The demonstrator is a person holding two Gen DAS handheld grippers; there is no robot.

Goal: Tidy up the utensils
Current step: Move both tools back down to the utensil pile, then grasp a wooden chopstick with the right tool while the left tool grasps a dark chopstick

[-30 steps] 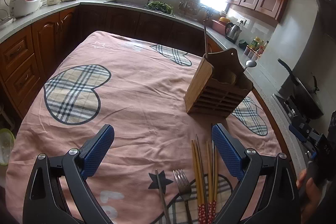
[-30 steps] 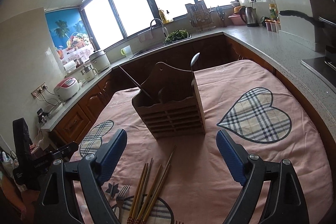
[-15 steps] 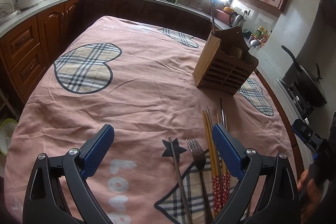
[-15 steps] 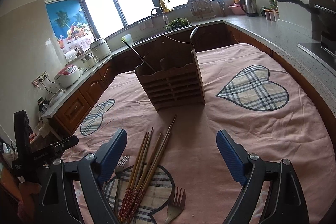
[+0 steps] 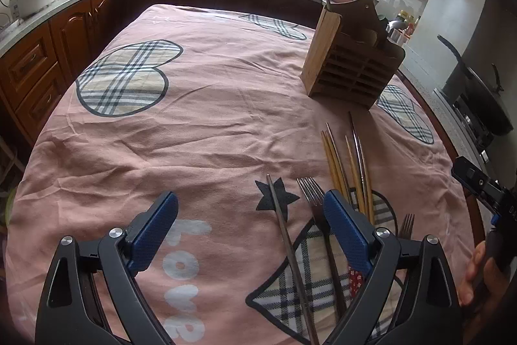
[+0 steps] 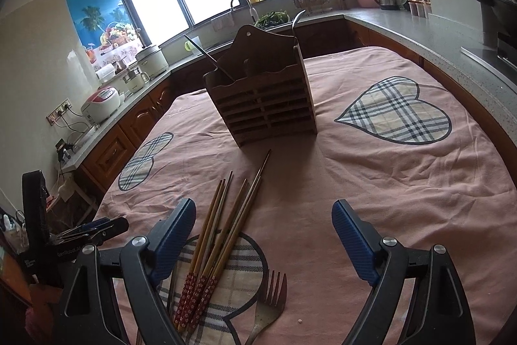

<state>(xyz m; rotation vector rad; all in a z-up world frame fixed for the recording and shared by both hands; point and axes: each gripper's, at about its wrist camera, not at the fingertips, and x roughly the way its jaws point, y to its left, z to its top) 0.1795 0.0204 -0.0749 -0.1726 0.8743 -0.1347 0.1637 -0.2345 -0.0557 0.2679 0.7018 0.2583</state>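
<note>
Where chopsticks [image 6: 223, 228] lie (beside): right tool [image 6: 263, 235].

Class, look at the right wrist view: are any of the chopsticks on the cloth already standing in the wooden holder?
No: the chopsticks lie flat on the cloth, short of the holder.

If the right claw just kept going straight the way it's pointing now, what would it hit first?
Most likely the bare pink tablecloth. The right claw is open and angled down at cloth, with the chopsticks just to its left and the wooden holder farther ahead. Depth is hard to judge in this view.
</note>
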